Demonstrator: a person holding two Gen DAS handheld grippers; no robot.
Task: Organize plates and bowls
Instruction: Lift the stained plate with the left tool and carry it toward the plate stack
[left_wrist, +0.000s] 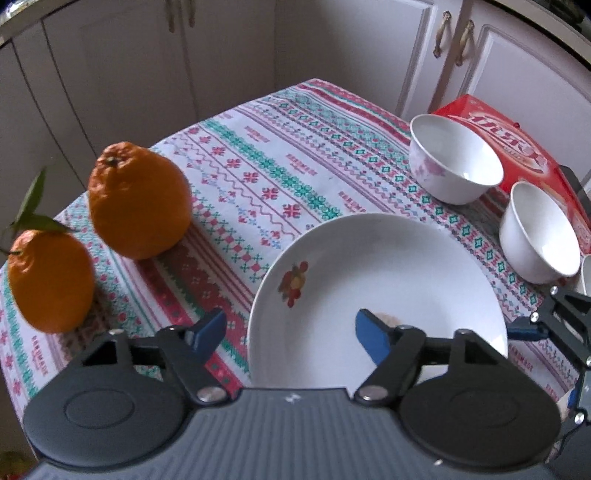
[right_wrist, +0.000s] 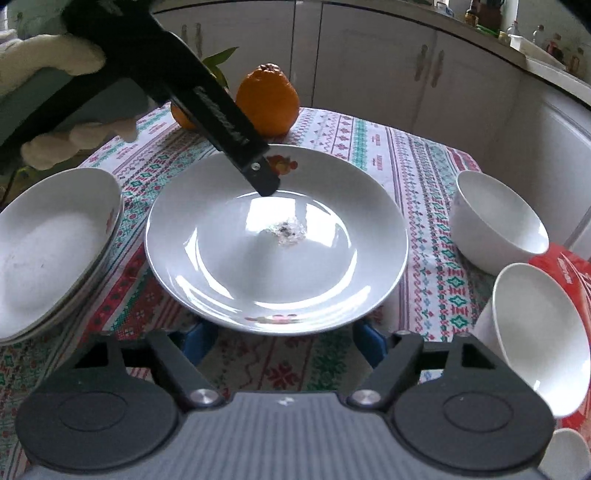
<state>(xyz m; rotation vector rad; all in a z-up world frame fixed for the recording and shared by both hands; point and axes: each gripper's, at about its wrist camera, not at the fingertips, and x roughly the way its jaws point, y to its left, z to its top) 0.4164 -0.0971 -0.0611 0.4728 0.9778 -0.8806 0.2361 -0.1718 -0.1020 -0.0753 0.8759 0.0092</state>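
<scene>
A: What is laid out, from the largest down?

B: A patterned tablecloth (left_wrist: 258, 173) is spread across the frame. At centre a white plate (right_wrist: 277, 236) with fruit decals is seen; a stack of plates (right_wrist: 51, 251) is at the left edge, 2 white bowls (right_wrist: 498, 221) (right_wrist: 539, 343) and a red box (left_wrist: 517, 147) at the right, 2 oranges (left_wrist: 140, 199) (left_wrist: 48, 280) at the upper left.

A: And the grippers?

B: The left gripper (left_wrist: 290, 332) is spread across the plate's near rim, 1 blue pad inside, 1 outside, neither seen pressing. The right gripper (right_wrist: 280, 343) is parted at the lower edge, its pads half hidden under the opposite rim; contact cannot be told.
</scene>
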